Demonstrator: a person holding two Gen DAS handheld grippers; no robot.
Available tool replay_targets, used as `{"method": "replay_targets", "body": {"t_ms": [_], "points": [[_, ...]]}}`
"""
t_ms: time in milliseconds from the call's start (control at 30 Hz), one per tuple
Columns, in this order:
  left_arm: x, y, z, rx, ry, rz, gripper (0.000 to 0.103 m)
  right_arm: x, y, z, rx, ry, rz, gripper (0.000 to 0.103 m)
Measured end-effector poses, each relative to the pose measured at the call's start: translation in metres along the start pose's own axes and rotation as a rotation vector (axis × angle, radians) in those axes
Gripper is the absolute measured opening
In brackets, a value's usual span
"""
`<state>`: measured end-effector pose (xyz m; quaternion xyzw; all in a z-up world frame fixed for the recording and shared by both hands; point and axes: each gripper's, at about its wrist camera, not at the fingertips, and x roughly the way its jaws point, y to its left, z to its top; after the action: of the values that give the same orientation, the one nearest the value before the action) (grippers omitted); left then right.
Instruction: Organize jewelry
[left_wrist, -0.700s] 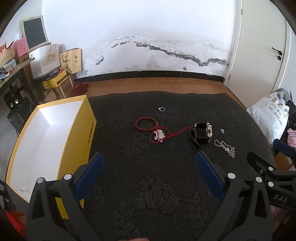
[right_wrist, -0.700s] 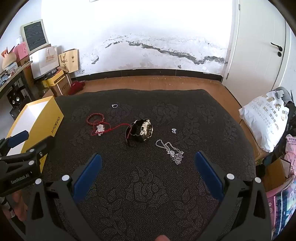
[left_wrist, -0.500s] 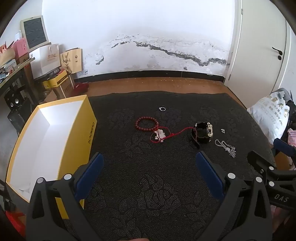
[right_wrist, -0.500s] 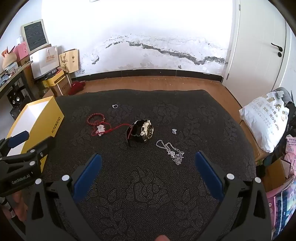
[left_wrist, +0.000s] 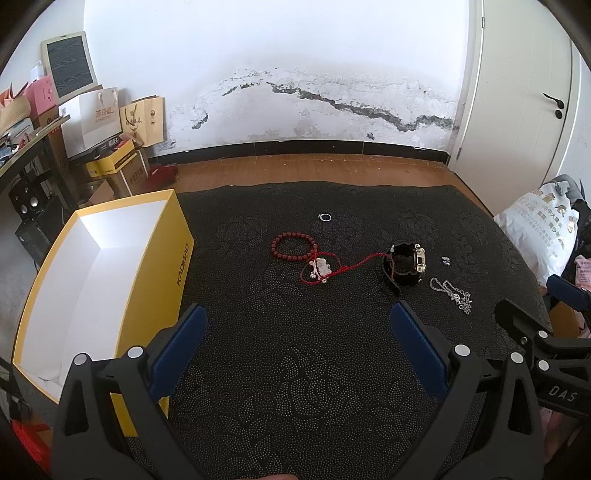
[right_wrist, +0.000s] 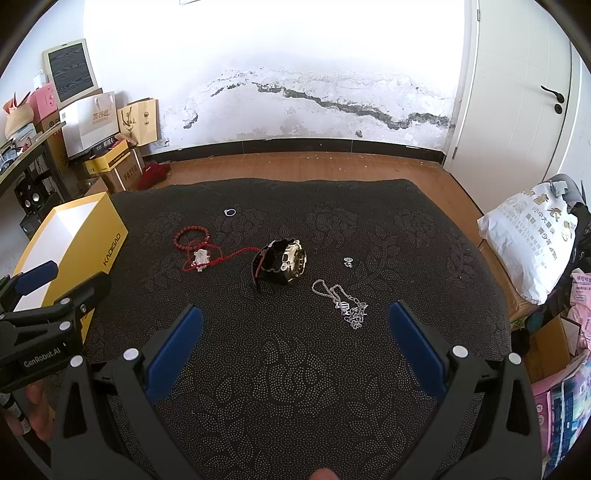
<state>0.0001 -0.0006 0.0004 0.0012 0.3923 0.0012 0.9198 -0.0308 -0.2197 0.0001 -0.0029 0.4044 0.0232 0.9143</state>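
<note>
From the left wrist view, the left tool (left_wrist: 297, 334) hangs wide open over the dark mat (left_wrist: 295, 369), gripping nothing, probably lined up between the yellow box (left_wrist: 162, 266) and the jewelry. That box stands open at the mat's left edge (white inside, seemingly without jewelry). Beads (left_wrist: 293, 246), red cord pendant (left_wrist: 321, 268), watch (left_wrist: 406, 264), ring (left_wrist: 325, 217) and silver chain (left_wrist: 452, 295) lie apart on the mat.

From the right wrist view, the right tool (right_wrist: 295, 332) also gapes empty, nearest the chain (right_wrist: 343, 301) and watch (right_wrist: 282, 261), likely its first picks.
</note>
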Motion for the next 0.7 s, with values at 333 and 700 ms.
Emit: {"method": "replay_targets", "body": {"t_ms": [333, 700], "points": [[-0.0027, 0.0028, 0.0000, 0.000, -0.001, 0.002, 0.097, -0.0002, 0.0003, 0.0001, -0.001, -0.002, 0.001, 0.097], [0.0003, 0.0030, -0.0019, 0.006, -0.003, 0.003, 0.097, 0.0000, 0.0004, 0.0009, -0.003, -0.004, 0.000, 0.097]]}}
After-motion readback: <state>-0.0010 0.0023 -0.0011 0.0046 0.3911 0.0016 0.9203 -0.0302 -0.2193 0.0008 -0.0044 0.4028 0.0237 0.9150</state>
